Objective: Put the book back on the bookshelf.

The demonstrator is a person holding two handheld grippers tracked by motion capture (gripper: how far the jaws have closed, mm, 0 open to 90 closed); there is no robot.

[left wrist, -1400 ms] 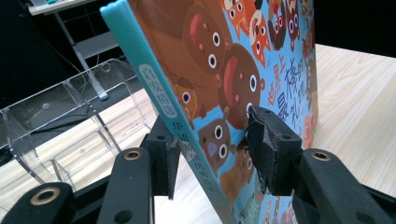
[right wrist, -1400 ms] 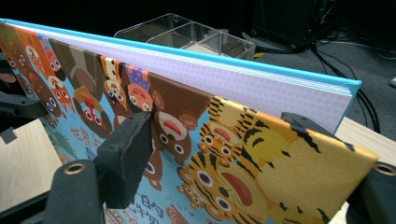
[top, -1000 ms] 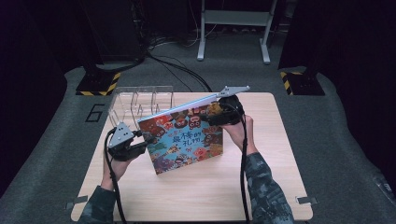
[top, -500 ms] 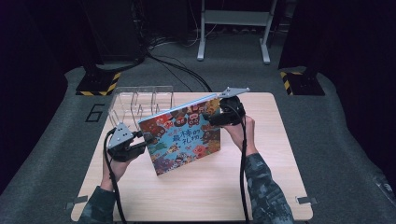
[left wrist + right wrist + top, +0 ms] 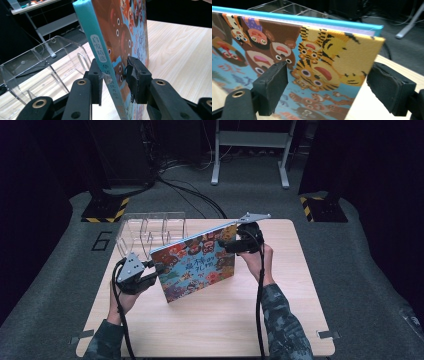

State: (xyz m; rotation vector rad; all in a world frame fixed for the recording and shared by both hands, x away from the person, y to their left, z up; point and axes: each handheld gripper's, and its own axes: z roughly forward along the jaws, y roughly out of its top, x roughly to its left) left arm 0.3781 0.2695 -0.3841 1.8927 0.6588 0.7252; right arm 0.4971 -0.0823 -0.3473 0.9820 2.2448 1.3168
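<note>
Picture book (image 5: pixel 197 262) upright on worktop (image 5: pixel 280 310). Left hand-held gripper (image 5: pixel 113 78) closing, clamps spine; right hand-held gripper (image 5: pixel 324 85) opening, pads clear.

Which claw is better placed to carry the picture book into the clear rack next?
Left. The left claw has just been closing on the picture book at its spine, beside the clear rack. The right claw has been opening, pads off the cover.

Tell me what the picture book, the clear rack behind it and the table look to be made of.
Picture book: probably a card hardcover with printed, slightly glossy paper; stiff thick cover boards and a teal spine show. Rack: clear acrylic or similar plastic, see-through with bright edges. Table: light wood or wood-look laminate, matte, with visible grain.
</note>
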